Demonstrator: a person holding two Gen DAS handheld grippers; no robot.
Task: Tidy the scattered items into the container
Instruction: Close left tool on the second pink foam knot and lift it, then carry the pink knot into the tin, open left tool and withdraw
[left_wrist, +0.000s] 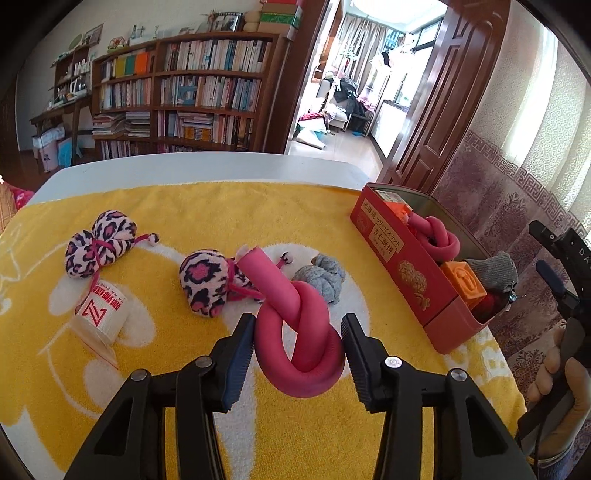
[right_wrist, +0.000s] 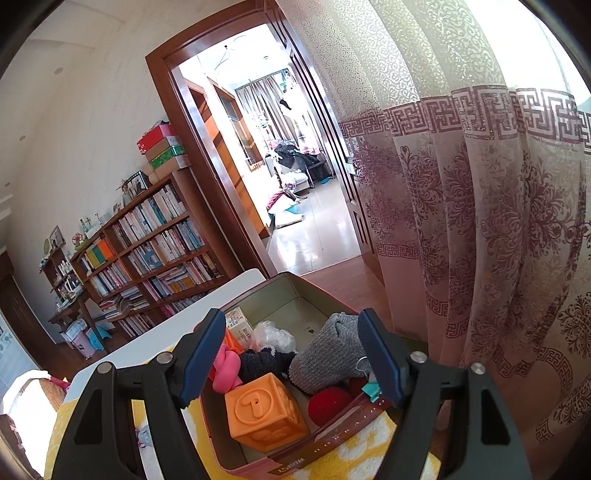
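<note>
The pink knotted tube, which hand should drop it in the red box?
Left. The left tool is already clamped on the pink knotted tube, and the red box is close on its right. The right tool hangs open over the box, holding nothing.

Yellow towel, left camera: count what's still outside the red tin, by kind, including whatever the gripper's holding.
Leopard-print pouches: 2
Knotted pink foam tube, clamped in the left gripper: 1
Grey sock bundle: 1
White labelled roll: 1
Total: 5
</note>
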